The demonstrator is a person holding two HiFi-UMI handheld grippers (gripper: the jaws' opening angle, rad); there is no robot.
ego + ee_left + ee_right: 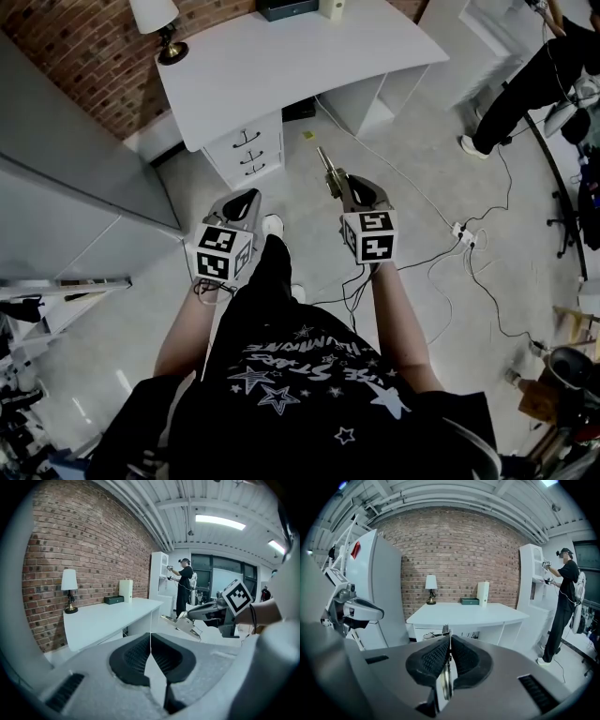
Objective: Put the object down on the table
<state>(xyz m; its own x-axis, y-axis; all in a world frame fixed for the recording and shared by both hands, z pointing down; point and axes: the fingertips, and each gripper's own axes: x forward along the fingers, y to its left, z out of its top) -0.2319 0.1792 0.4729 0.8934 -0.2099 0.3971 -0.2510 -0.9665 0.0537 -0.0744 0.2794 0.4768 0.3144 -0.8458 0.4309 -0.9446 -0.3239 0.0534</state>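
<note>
Currently, my right gripper [341, 181] has its jaws closed on a flat metal object [327, 166]. In the right gripper view the two dark pads [429, 660] press against it from both sides, and I see the object [444, 683] edge-on as a thin bright strip in the seam.

Object orientation: the long axis runs in line with the jaws. The free end sticks out past the fingertips and points ahead, toward the front edge of the white table [281, 70], angled slightly to my left in the head view. In the left gripper view the object [179, 622] lies roughly level, tipped a little up at its far end.

Object location: held in the air above the floor [412, 159], short of the table's front edge and near the drawer unit [248, 150] under the tabletop. It does not touch the table.

My left gripper [246, 200] is fully closed. Its pads [138, 656] meet with nothing between them. It hangs just beside the right gripper, at about the same height.

A lamp [159, 23] stands at the tabletop's far left corner.
</note>
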